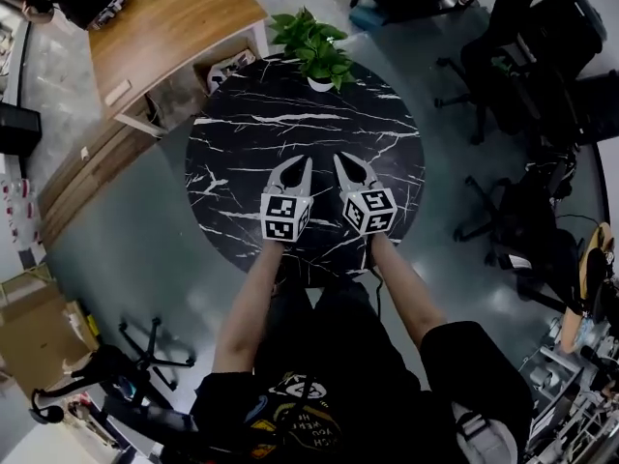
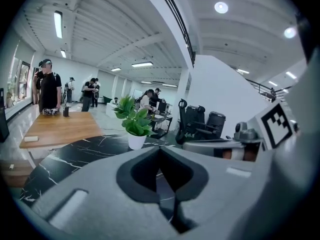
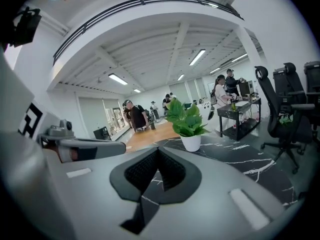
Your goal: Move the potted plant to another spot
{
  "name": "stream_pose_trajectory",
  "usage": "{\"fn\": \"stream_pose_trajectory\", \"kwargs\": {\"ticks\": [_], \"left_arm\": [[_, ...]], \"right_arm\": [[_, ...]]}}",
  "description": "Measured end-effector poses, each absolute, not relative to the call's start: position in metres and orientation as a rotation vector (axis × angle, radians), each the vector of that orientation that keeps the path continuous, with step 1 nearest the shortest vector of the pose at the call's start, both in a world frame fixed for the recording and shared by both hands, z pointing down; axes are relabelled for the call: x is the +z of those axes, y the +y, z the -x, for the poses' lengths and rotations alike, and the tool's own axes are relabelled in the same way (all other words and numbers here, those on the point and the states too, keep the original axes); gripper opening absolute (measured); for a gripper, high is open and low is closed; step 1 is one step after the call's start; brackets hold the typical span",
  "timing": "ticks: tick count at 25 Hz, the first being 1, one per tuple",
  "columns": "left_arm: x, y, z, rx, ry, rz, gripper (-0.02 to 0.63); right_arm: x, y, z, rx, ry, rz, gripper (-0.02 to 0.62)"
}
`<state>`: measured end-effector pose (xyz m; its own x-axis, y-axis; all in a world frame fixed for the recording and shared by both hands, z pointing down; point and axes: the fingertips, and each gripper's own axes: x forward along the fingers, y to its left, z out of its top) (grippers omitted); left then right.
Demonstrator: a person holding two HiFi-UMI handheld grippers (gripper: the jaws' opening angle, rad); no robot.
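- The round black marble table with white veins (image 1: 232, 162) is the reference.
- The green leafy potted plant in a white pot (image 1: 317, 56) stands upright at the table's far edge.
- The left gripper (image 1: 302, 167) hovers over the table's middle, its jaws closed tip to tip with nothing between them.
- The right gripper (image 1: 345, 165) is just beside it, also closed and empty.
- Both point toward the plant and are well apart from it.
- A light wooden desk (image 1: 169, 27) stands beyond the table's far-left edge.
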<state>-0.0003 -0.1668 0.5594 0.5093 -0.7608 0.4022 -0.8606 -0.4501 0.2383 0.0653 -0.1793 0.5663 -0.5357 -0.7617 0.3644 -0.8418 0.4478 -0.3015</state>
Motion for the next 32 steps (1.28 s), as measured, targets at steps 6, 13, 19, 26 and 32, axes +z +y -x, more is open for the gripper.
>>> {"fn": "stream_pose_trajectory", "kwargs": {"ticks": [6, 13, 19, 26, 32], "left_arm": [[0.606, -0.243, 0.007, 0.323, -1.336, -2.374, 0.005], [0.641, -0.303, 0.031, 0.357, -1.332, -2.396, 0.005], [0.654, -0.332, 0.05, 0.434, -1.386, -2.425, 0.005], [0.67, -0.349, 0.071, 0.426, -1.426, -2.358, 0.005], [0.664, -0.344, 0.089, 0.389, -1.466, -2.329, 0.005]], "right_arm": [[0.644, -0.277, -0.051, 0.583, -2.486, -1.453, 0.281], [0.723, -0.397, -0.051, 0.545, -2.277, -1.636, 0.561], [0.739, -0.454, -0.041, 0.476, -2.218, -1.628, 0.589], [0.744, -0.477, -0.049, 0.491, -2.165, -1.701, 0.586], [0.744, -0.48, -0.038, 0.455, -2.155, -1.668, 0.512]]}}
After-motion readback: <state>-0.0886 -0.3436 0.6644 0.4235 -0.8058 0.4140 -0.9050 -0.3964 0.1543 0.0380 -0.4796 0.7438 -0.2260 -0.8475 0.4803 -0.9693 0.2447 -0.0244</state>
